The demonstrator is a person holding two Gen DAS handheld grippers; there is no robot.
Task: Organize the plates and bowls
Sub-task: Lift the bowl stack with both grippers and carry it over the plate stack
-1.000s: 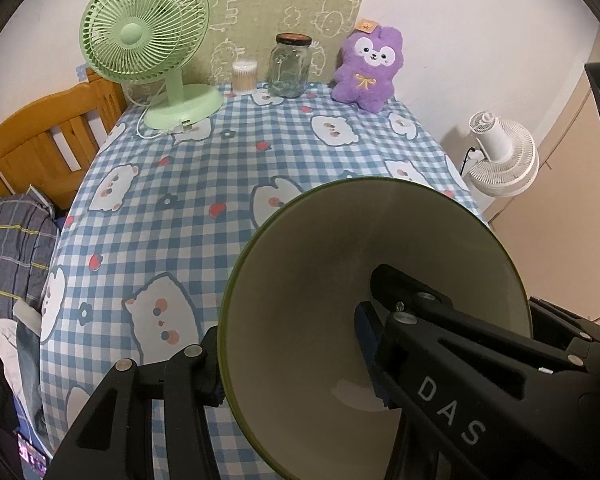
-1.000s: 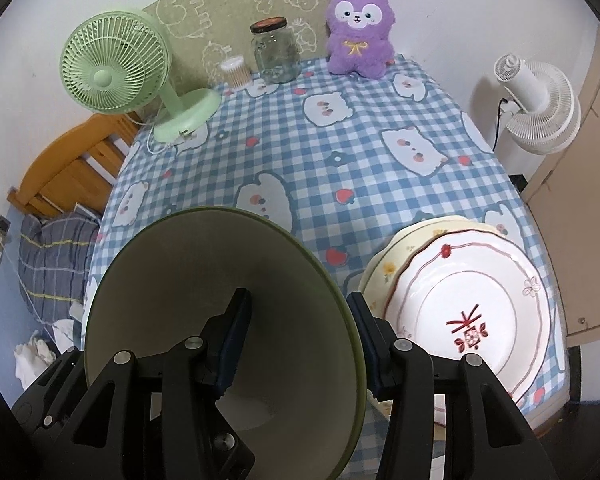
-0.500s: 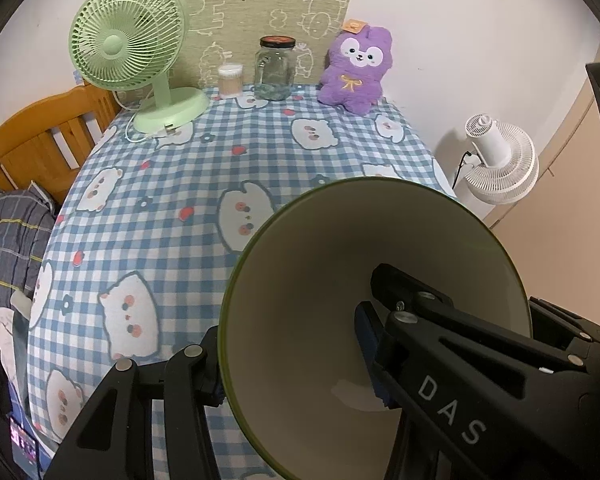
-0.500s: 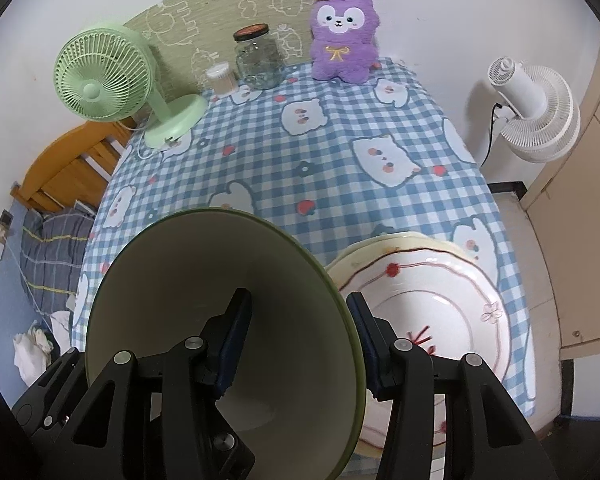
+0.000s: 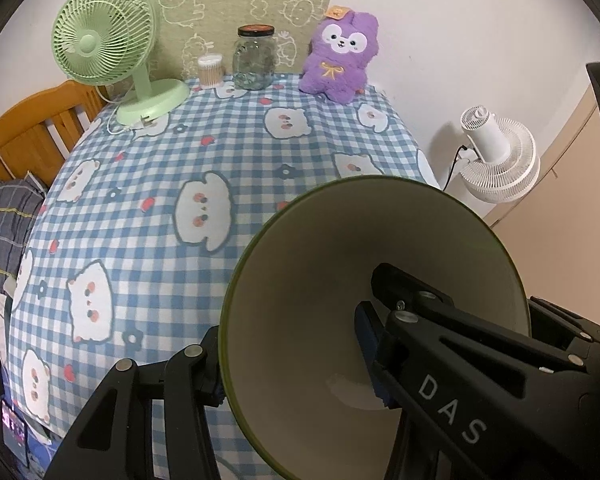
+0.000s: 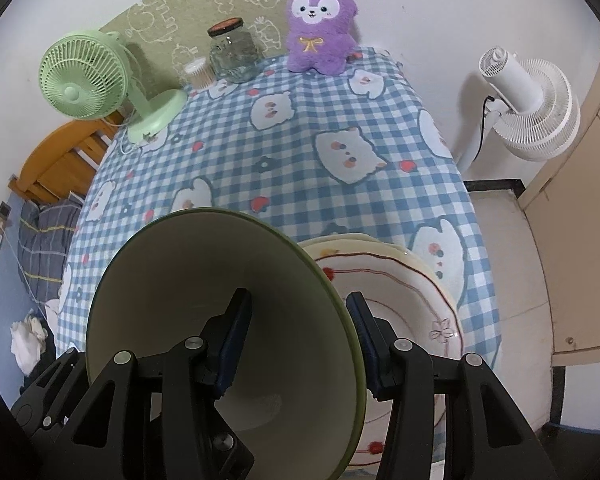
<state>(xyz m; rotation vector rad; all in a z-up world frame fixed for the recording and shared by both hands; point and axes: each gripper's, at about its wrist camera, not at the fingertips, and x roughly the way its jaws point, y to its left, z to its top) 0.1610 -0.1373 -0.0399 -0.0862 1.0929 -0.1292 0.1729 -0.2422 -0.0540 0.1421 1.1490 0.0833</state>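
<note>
The bowl (image 5: 320, 288) is pale cream inside with an olive-green rim, and each black tool, the left tool (image 5: 296, 364) and the right tool (image 6: 296, 344), carries dark blue pads (image 6: 236, 340); the left one bears white letters "DAS". The surface (image 5: 228, 152) wears a blue-and-white checked cloth printed with white cat faces, red strawberries and small dark flowers. The top plate (image 6: 416, 304) is white with a thin red-brown line, red berries and a small flower outline; further back stand a mint-green fan (image 5: 108, 44), a purple plush (image 5: 340, 60) with a yellow bow, a clear jar (image 5: 256, 60) with a dark lid, and a white fan (image 6: 528, 108).
</note>
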